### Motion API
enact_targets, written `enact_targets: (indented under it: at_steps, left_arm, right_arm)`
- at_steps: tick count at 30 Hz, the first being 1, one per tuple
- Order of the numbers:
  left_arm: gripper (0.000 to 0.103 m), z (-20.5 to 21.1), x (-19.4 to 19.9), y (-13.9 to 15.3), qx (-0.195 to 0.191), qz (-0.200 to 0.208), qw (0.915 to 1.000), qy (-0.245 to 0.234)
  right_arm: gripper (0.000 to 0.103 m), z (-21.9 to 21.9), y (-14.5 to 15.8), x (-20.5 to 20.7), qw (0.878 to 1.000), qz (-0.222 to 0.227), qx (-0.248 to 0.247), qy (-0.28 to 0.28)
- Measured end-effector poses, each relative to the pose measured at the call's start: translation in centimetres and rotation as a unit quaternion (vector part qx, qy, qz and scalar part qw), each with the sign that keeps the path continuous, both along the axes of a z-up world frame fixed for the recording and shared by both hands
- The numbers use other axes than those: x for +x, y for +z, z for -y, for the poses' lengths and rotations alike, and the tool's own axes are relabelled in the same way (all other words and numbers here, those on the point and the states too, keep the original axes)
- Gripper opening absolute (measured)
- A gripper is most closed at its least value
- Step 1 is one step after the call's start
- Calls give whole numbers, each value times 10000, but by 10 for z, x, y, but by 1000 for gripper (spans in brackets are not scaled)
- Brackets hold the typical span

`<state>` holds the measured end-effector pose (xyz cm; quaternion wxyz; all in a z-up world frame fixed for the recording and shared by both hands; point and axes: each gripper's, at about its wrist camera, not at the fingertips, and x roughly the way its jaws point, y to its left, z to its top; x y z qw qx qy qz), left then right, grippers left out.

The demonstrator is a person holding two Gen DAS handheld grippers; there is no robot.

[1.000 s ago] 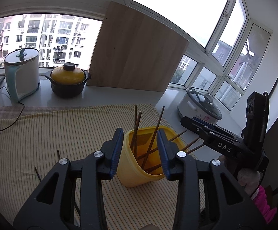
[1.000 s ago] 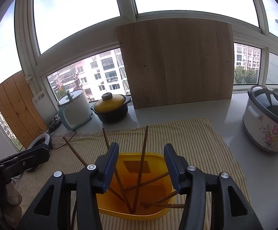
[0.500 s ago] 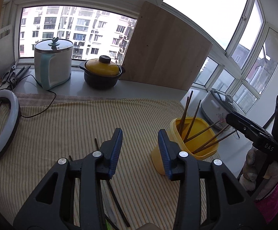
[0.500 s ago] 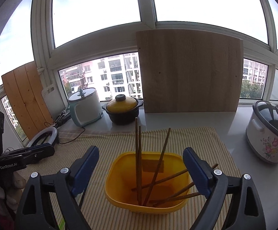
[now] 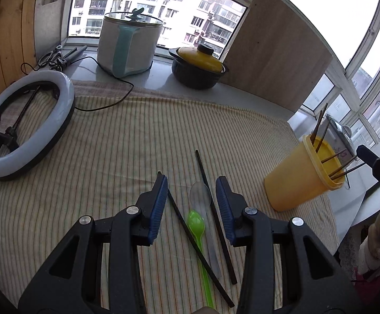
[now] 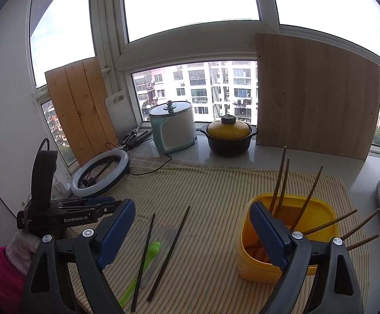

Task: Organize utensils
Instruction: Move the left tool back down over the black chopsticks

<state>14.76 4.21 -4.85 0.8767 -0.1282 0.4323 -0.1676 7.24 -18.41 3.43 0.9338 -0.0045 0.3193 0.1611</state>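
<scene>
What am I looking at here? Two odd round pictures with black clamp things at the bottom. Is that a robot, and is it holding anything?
No robot: a person holds a clamp-like tool in each hand, and each tool carries a wide-angle camera looking forward along its jaws. One picture comes from the left gripper, the other from the right gripper; each also shows in the other's picture. Both have their blue-padded jaws apart and hold nothing. On the striped cloth lie two dark chopsticks, a green spoon and a clear spoon, right under the left gripper. The yellow cup already holds several brown chopsticks. Behind, on the sill, stand a white cooker and a yellow-lidded pot; a ring light lies at the cloth's edge.
</scene>
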Motion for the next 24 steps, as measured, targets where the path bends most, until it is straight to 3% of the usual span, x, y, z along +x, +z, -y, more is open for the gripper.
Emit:
enact_targets:
  at_steps: [9,17,21,24]
  left_arm:
    - [38,-10,10,-44,-117,-588,9982,28]
    - [31,-6,17,-67,-143,-885,9960,-1]
    - [31,0,21,-74,-168,-990,9949,-43]
    - [25,2,27,-80,-211,-1101,9937,-20]
  right_arm:
    - [67,-32,-58,34,9933,-1114,227,201]
    - [43,-35,-115,67,9753,-2164,432,67]
    - [38,-41,-140,74,9661,-2540,457,102]
    - [32,-43,-152,78,9624,-2684,410,50]
